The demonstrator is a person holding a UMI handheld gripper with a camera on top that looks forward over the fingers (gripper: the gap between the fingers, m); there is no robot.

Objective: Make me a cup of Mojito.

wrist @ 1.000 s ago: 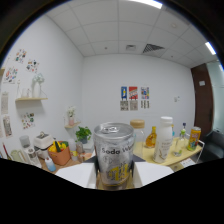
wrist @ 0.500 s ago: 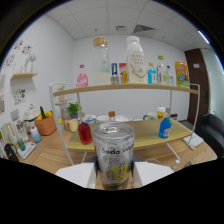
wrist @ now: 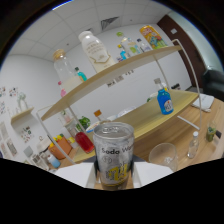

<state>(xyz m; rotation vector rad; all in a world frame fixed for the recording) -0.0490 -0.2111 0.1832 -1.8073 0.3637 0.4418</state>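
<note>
White walls and a panelled ceiling frame a two-tier wooden shelf [wrist: 150, 62] that runs at a slant across the room. Up top stand a big clear jar [wrist: 95, 47], another jar with a tan lid [wrist: 61, 62], a teal bottle [wrist: 81, 75] between them, and a row of smaller colourful bottles [wrist: 132, 46] toward the far end. On the lower board sits a blue bottle [wrist: 164, 100], and at the other end a red bottle [wrist: 83, 141] with a small green plant [wrist: 84, 121] behind it. Right up close, the gripper [wrist: 114, 172] has a silver soda can [wrist: 114, 157] clamped between its two white fingers [wrist: 75, 175], both pressing on its sides; the can is upright with its top unopened. Just beside it, lower on the wooden table [wrist: 200, 127], stands an empty clear glass [wrist: 162, 154], and past that a small clear bottle [wrist: 192, 145] and a little green jar [wrist: 210, 133].
</note>
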